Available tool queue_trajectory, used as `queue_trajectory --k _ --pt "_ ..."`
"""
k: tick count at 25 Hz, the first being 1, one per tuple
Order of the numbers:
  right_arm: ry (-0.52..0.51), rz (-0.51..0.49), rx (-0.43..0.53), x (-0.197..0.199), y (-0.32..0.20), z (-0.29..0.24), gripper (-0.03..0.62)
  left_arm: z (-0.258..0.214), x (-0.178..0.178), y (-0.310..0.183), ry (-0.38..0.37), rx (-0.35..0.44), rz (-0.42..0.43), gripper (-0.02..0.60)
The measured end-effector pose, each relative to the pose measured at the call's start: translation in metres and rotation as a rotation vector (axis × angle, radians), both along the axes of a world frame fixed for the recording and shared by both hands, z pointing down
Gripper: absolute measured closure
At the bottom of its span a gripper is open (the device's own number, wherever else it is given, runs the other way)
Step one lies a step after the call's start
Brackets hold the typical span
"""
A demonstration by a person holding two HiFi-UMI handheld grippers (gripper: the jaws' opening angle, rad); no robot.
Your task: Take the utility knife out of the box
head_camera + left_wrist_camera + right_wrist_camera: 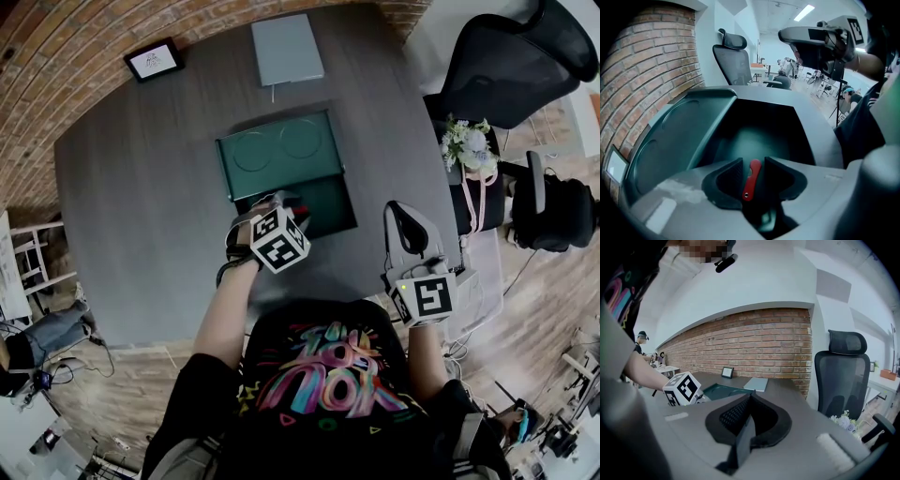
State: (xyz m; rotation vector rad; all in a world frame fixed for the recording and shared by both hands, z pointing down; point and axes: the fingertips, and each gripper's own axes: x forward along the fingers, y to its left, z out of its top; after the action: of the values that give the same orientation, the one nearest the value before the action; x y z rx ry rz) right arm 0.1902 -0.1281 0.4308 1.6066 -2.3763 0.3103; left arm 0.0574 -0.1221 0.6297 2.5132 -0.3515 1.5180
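The dark green box (pixel 323 214) lies open on the grey table (pixel 141 187), its lid (pixel 277 150) folded back toward the far side. A red utility knife (pixel 751 180) lies on the box's floor. My left gripper (pixel 752 164) points steeply down into the box and is open. The knife sits between its pads with a small gap on each side. In the head view the left gripper (pixel 281 204) covers the box's near left part. My right gripper (pixel 401 211) hovers to the right of the box, shut and empty, and its pads (pixel 740 416) meet.
A grey closed laptop or folder (pixel 287 49) lies beyond the box. A small framed screen (pixel 154 60) stands at the far left by the brick wall. A black office chair (pixel 511 66) and a flower bunch (pixel 469 145) are off the table's right edge.
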Motion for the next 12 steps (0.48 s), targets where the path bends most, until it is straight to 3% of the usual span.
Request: queue_trajectory --k 5,12 --pt "0.000 0.004 -0.004 -0.0019 -0.0004 0.0000 0.595 0.0001 0.0023 0.0058 -0.008 0.007 0.018 0.495" --pt "0.002 0.004 -0.001 -0.0022 0.0001 0.0011 0.595 0.0007 0.0042 0.0080 -0.003 0.048 0.032 0.506"
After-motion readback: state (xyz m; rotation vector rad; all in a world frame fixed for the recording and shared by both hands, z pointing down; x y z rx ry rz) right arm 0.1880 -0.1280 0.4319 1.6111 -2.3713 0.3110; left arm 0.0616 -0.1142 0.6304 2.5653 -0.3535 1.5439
